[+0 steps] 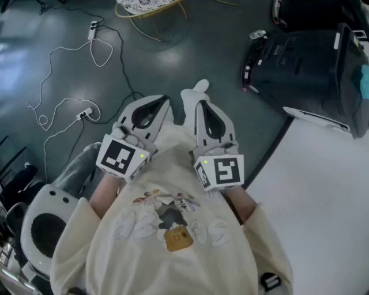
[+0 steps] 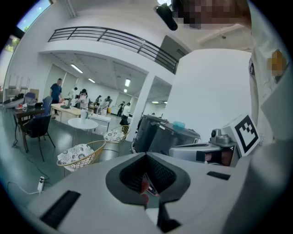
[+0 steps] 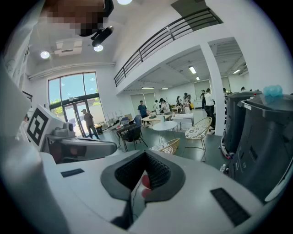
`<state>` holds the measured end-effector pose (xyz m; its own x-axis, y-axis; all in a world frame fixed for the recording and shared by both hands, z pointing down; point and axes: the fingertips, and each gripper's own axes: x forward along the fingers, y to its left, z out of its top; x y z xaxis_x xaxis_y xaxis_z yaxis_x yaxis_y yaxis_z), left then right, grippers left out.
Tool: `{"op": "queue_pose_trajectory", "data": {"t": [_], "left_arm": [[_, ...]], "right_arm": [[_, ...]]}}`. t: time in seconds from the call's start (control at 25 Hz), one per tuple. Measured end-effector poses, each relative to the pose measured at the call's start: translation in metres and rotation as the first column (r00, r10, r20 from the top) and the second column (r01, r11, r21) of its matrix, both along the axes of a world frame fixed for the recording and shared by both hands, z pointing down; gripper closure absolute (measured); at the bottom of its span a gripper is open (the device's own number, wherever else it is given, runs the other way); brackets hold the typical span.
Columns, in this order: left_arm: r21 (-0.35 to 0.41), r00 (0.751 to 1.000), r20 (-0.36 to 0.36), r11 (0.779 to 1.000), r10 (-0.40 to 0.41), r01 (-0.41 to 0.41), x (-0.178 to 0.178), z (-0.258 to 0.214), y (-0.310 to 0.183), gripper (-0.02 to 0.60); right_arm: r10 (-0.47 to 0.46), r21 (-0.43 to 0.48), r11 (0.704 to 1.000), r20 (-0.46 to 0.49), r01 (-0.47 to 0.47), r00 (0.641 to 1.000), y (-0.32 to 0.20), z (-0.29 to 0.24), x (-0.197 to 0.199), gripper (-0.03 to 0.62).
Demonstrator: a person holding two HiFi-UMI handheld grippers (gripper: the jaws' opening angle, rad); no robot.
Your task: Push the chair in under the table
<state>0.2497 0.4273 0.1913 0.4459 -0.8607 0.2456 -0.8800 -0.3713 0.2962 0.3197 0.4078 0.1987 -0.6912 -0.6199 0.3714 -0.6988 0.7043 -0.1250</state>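
Fingers on both the left gripper (image 1: 157,106) and the right gripper (image 1: 203,109) are pressed together, empty, held side by side at centre. The chair (image 1: 72,173) is probably the grey-and-white shape at 8 o'clock, though it is cut off; the white table (image 1: 323,196) lies at 4 o'clock. Set both closed tips evenly on its back and push straight.

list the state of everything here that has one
left gripper, shut, nothing held
right gripper, shut, nothing held
wicker chair, out on the floor, not under the white table
white cable, lying loose on the floor
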Motion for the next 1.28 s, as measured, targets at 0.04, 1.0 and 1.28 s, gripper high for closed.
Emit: {"op": "queue_pose_trajectory", "data": {"t": [0.04, 1.0, 1.28], "left_arm": [[0.005, 1.000, 0.024, 1.000, 0.007, -0.007, 0.006, 0.001, 0.010, 0.580], [-0.116, 0.983, 0.109, 0.984, 0.149, -0.136, 0.146, 0.014, 0.199, 0.580], [-0.115, 0.992, 0.097, 0.991, 0.080, -0.069, 0.093, 0.009, 0.164, 0.580]], "right_arm": [[-0.006, 0.017, 1.000, 0.017, 0.005, 1.000, 0.013, -0.004, 0.002, 0.586], [0.063, -0.009, 0.998, 0.214, -0.063, 0.975, 0.206, -0.001, 0.119, 0.585], [0.028, -0.009, 1.000, 0.211, -0.027, 0.977, 0.162, -0.001, 0.064, 0.585]]}}
